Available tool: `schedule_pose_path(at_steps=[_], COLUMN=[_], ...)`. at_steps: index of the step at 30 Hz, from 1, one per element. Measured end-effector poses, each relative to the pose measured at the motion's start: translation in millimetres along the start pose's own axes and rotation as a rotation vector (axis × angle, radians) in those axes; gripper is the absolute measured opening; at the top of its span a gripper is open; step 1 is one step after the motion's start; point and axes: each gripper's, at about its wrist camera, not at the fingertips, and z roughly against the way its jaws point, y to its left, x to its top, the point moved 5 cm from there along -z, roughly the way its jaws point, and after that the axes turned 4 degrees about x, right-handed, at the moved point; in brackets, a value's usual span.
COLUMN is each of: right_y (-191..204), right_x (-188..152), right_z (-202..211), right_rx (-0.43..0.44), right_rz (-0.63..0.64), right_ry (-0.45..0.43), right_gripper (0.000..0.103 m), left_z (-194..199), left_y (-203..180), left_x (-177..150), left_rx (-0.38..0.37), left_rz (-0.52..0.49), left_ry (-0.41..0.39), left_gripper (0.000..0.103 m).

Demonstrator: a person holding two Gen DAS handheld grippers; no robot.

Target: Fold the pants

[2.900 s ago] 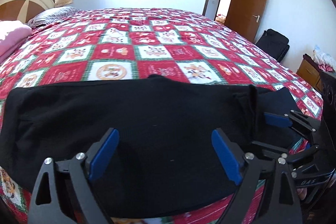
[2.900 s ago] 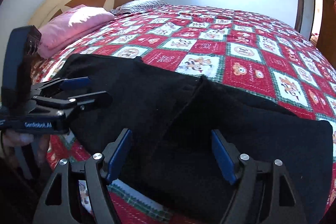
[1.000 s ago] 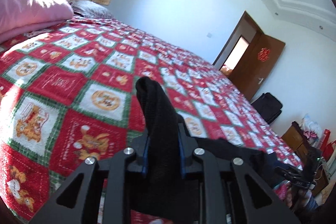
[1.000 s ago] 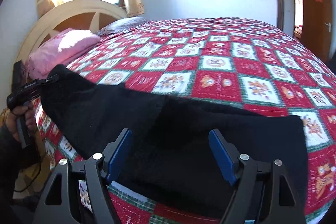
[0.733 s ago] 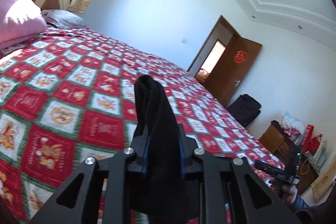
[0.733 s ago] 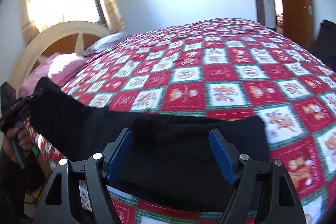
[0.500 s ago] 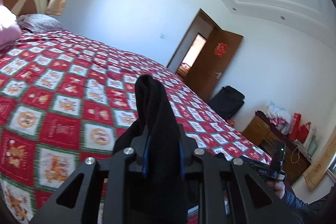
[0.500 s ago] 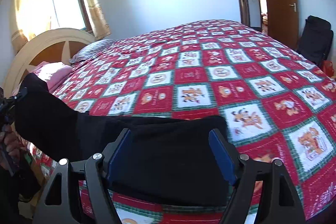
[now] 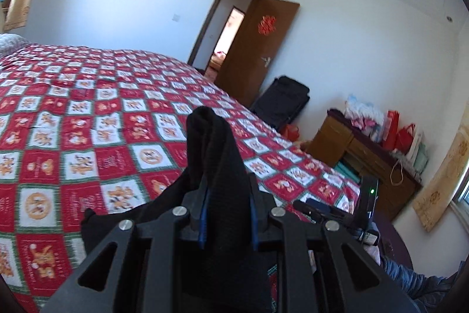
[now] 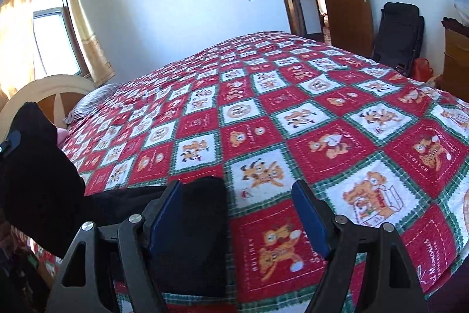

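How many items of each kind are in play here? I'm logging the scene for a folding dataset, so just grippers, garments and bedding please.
Grippers: 2, the left gripper and the right gripper
Garments: 1, the black pants
Bedding: 2, the red patchwork quilt and a striped grey pillow
Total: 5

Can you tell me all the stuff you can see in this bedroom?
pants: one, black, on the near bed edge, one end lifted
quilt: one, red, white and green squares, covering the bed
headboard: one, cream and wood, far left
door: one, brown, open, red ornament on it
suitcase: one, black, by the door
dresser: one, wooden, bags on top
curtain: yellow, beside the window
left gripper: black, blue pads, clamping the pants
right gripper: black, blue pads, open over the bed edge
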Motion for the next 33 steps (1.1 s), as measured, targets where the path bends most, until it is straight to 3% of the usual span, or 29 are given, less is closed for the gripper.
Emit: schedule_pose_path(at_steps=[5, 14, 17, 19, 23, 25, 28, 31, 33], right_y=[-7, -22, -26, -33, -38, -31, -8, 25, 38], right_x=[0, -1, -2, -2, -2, -2, -6, -15, -27], right_z=[-5, -15, -18, -18, -15, -14, -10, -13, -21], right_rx=[0.000, 0.014, 0.032, 0.044, 0.082, 0.111, 0.164, 0.201, 0.147], right_rz=[-0.016, -0.077, -0.097, -0.132, -0.190, -0.194, -0.157, -0.071, -0.009], right_ry=[0.001, 0.024, 0.030, 0.032, 0.036, 0.051, 0.080, 0.144, 0.199], right_gripper=[0.078, 0.078, 0.078, 0.078, 0.078, 0.078, 0.078, 0.078, 0.078], left_z=[-52, -125, -121, -106, -73, -65, -52, -41, -39], left_y=[-35, -69, -83, -91, -83, -66, -35, 8, 29], left_x=[-18, -72, -77, -76, -70, -67, -68, -72, -75], left_rx=[-0.009, 0.075, 0.050, 0.056, 0.079, 0.152, 0.264, 0.359, 0.393], left_rz=[-0.076, -0.222, -0.246, -0.281, -0.310, -0.304, -0.282, -0.200, -0.149], left_ry=[0.114, 0.301, 0.282, 0.232, 0.151, 0.111, 0.070, 0.061, 0.066], left_gripper=[0.022, 0.026, 0.042, 0.065, 0.074, 0.084, 0.092, 0.093, 0.093])
